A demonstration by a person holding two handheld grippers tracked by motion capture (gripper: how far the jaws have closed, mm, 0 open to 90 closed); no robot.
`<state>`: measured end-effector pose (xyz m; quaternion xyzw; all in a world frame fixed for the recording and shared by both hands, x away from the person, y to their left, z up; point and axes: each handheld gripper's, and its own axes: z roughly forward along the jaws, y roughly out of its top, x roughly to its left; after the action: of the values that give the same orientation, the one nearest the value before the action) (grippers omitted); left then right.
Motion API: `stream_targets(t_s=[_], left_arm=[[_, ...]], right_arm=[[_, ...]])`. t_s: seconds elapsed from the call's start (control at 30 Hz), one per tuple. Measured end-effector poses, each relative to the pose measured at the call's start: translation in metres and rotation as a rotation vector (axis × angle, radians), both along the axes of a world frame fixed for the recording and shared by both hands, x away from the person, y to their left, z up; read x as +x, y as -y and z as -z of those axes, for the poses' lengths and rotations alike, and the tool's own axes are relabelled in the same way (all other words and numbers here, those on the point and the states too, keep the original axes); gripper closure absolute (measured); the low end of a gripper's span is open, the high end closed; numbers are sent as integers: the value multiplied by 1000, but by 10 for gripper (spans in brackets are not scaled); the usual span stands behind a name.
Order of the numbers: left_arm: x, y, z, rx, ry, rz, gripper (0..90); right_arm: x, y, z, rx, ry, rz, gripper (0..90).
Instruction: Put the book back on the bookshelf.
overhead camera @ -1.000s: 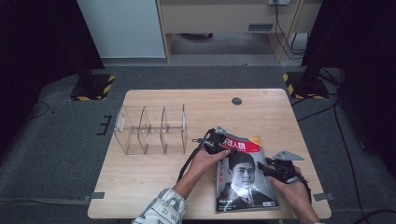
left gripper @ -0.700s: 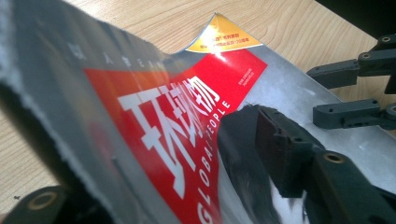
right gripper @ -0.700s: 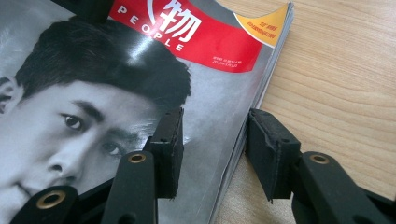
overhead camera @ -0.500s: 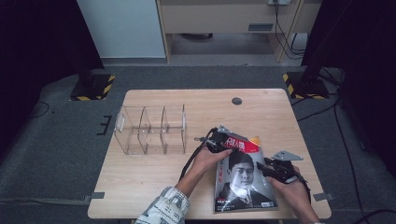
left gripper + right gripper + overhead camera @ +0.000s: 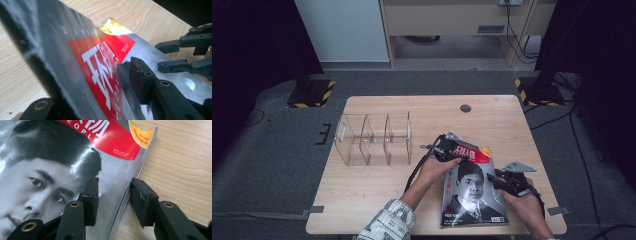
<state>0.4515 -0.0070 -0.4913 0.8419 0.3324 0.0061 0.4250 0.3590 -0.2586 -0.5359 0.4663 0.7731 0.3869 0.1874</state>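
— Wooden table (image 5: 377, 190) from the high view: where is the magazine (image 5: 472, 190)?

— It lies face up by the front right corner, well apart from the clear rack (image 5: 372, 140) on the left half. The left gripper (image 5: 446, 150) is at its far left corner and the right gripper (image 5: 502, 179) at its right edge. Judging by that, the person means to pick it up from two sides.

— And the left gripper view?

— The red title band of the magazine (image 5: 100, 62) rises steeply across the frame, so that corner is lifted off the table. The jaws have just been closing with the cover between them. One pad (image 5: 140, 77) lies against the printed face and the other jaw sits under the sheet, so it reads as a pinch on the corner. The right gripper (image 5: 185, 52) waits farther off at the edge.

— The right gripper view, then?

— The right gripper (image 5: 115, 195) is parted about halfway and straddles the magazine's edge. One pad (image 5: 91, 200) hangs over the cover and the other (image 5: 142, 202) over bare wood (image 5: 180, 170). Nothing is squeezed. It seems placed to close on that edge once the left lifts it.
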Motion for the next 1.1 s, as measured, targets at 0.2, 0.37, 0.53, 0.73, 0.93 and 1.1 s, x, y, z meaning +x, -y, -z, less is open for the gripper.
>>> stream_targets(t_s=[0.2,0.37,0.53,0.73,0.93,1.1], left_arm=[[4,-2,1,-7,11,-16,567],[10,-4,-3,-10,-15,-3,626],[11,-3,-7,-1,-27,14,714],[9,-5,-10,1,-44,8,795],[6,-6,-16,-33,-51,1,825],[2,-7,-24,-70,-38,-1,854]], right_arm=[[0,0,0,-2,4,-3,598],[0,0,0,-2,4,-2,599],[0,0,0,-2,4,-2,598],[0,0,0,-3,7,0,587],[-1,4,-4,43,-7,11,536],[-6,13,-20,137,46,58,512]])
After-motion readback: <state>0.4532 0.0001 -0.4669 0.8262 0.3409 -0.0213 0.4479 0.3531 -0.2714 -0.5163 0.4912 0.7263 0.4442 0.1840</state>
